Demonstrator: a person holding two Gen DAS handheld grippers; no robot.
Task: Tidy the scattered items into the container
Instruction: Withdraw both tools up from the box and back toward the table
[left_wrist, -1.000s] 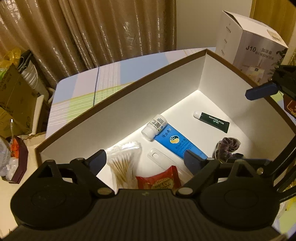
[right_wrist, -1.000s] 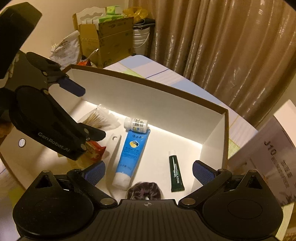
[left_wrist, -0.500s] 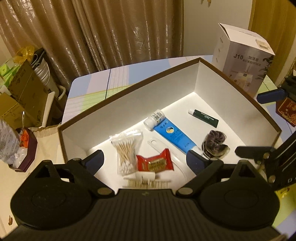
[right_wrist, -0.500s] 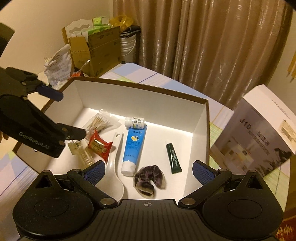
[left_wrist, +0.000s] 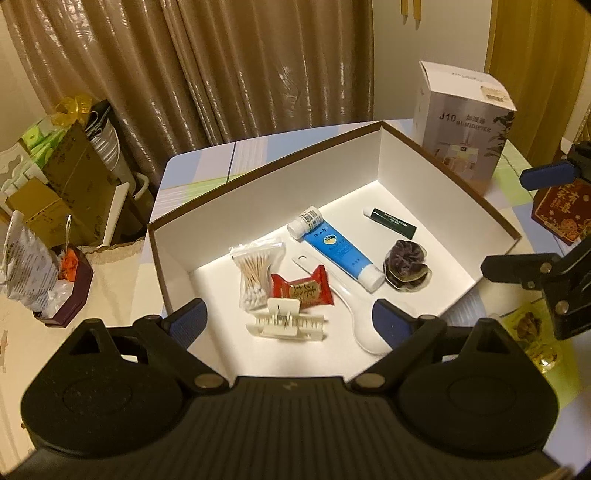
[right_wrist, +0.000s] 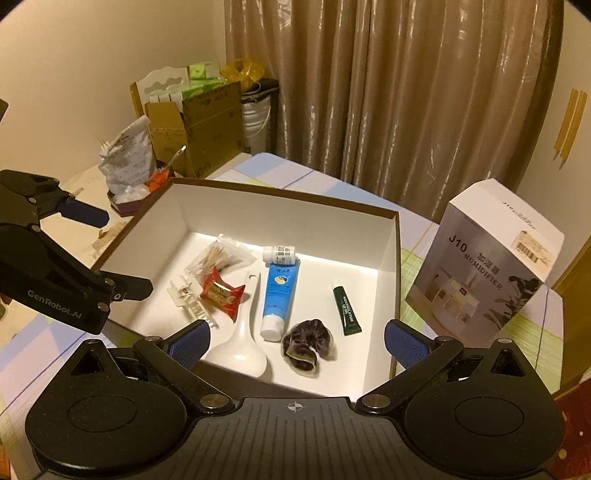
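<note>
A white box with a brown rim (left_wrist: 258, 173) (right_wrist: 295, 194) holds several items: a bag of cotton swabs (left_wrist: 255, 271) (right_wrist: 221, 256), a red snack packet (left_wrist: 303, 290) (right_wrist: 221, 291), a white hair claw (left_wrist: 286, 323) (right_wrist: 186, 299), a white spoon (left_wrist: 347, 306) (right_wrist: 243, 343), a blue tube (left_wrist: 340, 253) (right_wrist: 279, 295), a green tube (left_wrist: 393, 222) (right_wrist: 346, 310) and a purple scrunchie (left_wrist: 406, 264) (right_wrist: 306, 343). My left gripper (left_wrist: 288, 319) hangs open and empty above the box's near edge. Equally open and empty, my right gripper (right_wrist: 295, 338) hovers over its own near side.
A grey humidifier carton (left_wrist: 463, 125) (right_wrist: 484, 262) stands right of the box. A red printed box (left_wrist: 561, 210) and a gold wrapped sweet (left_wrist: 532, 328) lie on the table at the right. Cardboard boxes (right_wrist: 199, 125), a bucket and a small tray crowd the left, by the curtains.
Both grippers have pulled up and back from the box, so the whole box and the hair claw inside it have come into view. Both stayed open.
</note>
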